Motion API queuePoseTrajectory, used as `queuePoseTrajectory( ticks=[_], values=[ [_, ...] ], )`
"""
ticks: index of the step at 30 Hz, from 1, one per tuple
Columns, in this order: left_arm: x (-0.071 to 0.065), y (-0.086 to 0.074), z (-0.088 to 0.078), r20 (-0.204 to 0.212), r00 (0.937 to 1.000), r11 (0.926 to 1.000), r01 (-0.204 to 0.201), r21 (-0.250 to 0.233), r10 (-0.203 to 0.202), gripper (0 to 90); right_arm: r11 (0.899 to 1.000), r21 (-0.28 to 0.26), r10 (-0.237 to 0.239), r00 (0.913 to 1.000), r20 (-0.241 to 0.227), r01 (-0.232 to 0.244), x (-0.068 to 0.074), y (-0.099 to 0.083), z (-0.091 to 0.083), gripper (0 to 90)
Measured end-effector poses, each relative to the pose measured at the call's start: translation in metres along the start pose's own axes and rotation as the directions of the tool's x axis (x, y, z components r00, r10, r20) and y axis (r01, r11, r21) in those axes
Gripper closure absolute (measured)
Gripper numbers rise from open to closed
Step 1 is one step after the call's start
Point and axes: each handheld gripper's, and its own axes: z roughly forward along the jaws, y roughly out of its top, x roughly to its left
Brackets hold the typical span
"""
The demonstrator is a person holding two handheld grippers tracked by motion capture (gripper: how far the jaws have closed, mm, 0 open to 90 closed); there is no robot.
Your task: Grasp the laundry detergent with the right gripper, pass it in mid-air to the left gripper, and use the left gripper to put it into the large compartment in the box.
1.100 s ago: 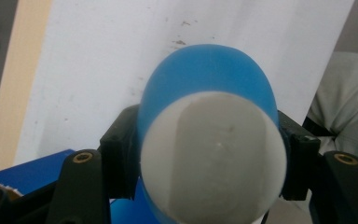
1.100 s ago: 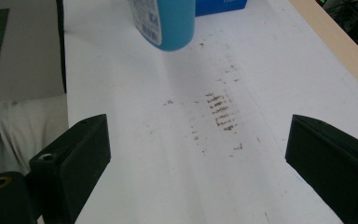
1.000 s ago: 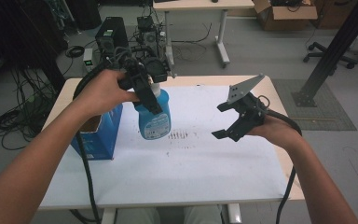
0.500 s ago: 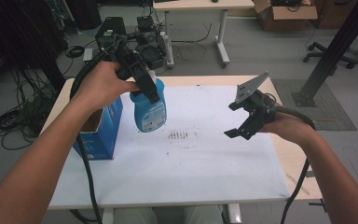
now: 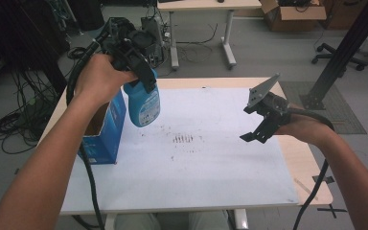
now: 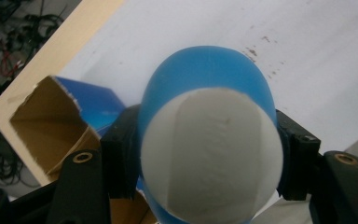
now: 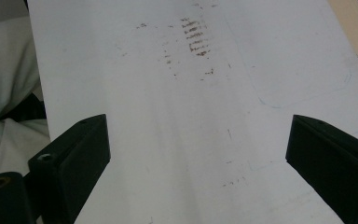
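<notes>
A wooden table [image 5: 311,167] covered by a white sheet [image 5: 211,163] stands in a workshop with cables on the floor. An open blue cardboard box [image 5: 103,132] sits at the sheet's left edge. The left gripper [image 5: 141,79] holds a blue bottle [image 5: 143,103] in the air just beside the box, jaws pinching its neck below the white top [image 6: 209,154]. The right gripper [image 5: 263,129] hovers over the sheet's right edge, jaws spread wide and empty. Brown smudges [image 5: 184,139] mark the sheet's middle.
</notes>
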Motion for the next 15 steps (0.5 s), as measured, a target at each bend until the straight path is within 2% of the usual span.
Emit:
queuePoseTrajectory(
  ticks=[3,6,10,12,15],
  values=[
    [0.006,-0.001,-0.003,-0.022,0.9983,0.9986,0.053,-0.003,-0.053,37.7,1.000,0.001,-0.002,1.0000,0.003,0.002,0.000,-0.001,0.000,6.1],
    [0.013,-0.002,-0.008,-0.033,0.9938,0.9943,0.106,-0.012,-0.107,37.7,1.000,0.008,0.003,1.0000,0.007,-0.003,-0.002,-0.003,-0.001,6.1],
    [0.019,-0.003,-0.014,-0.050,0.9877,0.9889,0.148,-0.012,-0.148,37.7,1.000,0.024,-0.002,0.9999,0.010,0.002,-0.002,-0.005,-0.001,6.1],
    [0.023,-0.004,-0.019,-0.063,0.9810,0.9830,0.183,-0.009,-0.184,37.8,1.000,0.019,0.000,0.9999,0.012,0.000,-0.002,-0.006,-0.001,6.1],
    [0.025,-0.005,-0.021,-0.071,0.9756,0.9782,0.208,-0.007,-0.208,37.8,1.000,0.020,-0.003,0.9999,0.014,0.003,-0.002,-0.007,-0.001,6.1]
  ],
)
